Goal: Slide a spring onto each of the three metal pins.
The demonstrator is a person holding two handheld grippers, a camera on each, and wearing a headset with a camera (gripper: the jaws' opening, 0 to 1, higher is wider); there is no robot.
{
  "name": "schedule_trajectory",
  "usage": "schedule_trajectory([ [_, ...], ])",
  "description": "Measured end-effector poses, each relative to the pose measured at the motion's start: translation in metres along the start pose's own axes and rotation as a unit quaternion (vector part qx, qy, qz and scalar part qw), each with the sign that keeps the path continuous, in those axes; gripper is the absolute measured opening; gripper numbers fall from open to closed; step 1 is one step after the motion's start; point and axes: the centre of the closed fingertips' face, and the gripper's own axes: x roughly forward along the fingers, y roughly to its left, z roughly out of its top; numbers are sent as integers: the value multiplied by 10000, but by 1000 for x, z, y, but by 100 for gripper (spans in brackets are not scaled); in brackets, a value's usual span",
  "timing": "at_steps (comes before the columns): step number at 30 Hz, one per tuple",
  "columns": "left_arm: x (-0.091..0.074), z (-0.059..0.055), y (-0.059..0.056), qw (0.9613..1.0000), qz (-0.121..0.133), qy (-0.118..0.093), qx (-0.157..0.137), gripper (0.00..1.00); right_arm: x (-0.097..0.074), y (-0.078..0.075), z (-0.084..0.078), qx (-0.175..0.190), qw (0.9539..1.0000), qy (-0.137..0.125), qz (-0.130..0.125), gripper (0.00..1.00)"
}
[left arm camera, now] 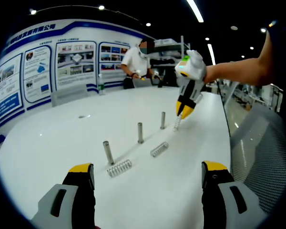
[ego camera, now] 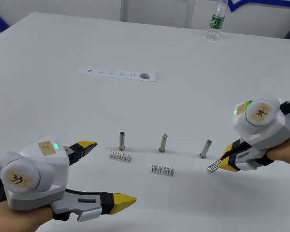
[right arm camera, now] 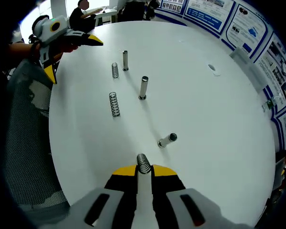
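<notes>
Item: middle pin (ego camera: 163,143), upright on the table (ego camera: 63,96), taken as my reference. Left pin (ego camera: 122,140) and right pin (ego camera: 205,149) stand either side of it, and all three are bare. Item: near spring (ego camera: 162,169), lying flat just in front of the middle pin. Far spring (ego camera: 121,156) lies to its left, by the left pin. I judge both are staged for later. Item: right gripper (right arm camera: 143,171), fingers clamped on the held spring (right arm camera: 143,163) by one end. Its free end points toward the right pin, near but apart, presumably lined up for threading. Item: left gripper (ego camera: 111,171), fingers spread wide and holding nothing, low and left of the middle pin, probably keeping clear.
</notes>
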Motion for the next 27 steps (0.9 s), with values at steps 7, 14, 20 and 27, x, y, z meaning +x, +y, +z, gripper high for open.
schedule_trajectory([
  [7, 1, 0, -2, 10000, -29, -11, -1, 95, -23, 0, 12, 46, 9999, 101, 24, 12],
  [14, 0, 2, -2, 10000, -32, -48, 10, 95, -44, -12, 34, -162, 9996, 155, -145, 12],
  [20, -1, 3, -1, 10000, -8, -86, -7, 95, -48, -23, 45, -302, 9989, 244, -246, 12],
  [27, -2, 3, 2, 9999, 33, -115, -31, 95, -43, -34, 48, -442, 9976, 427, -314, 12],
])
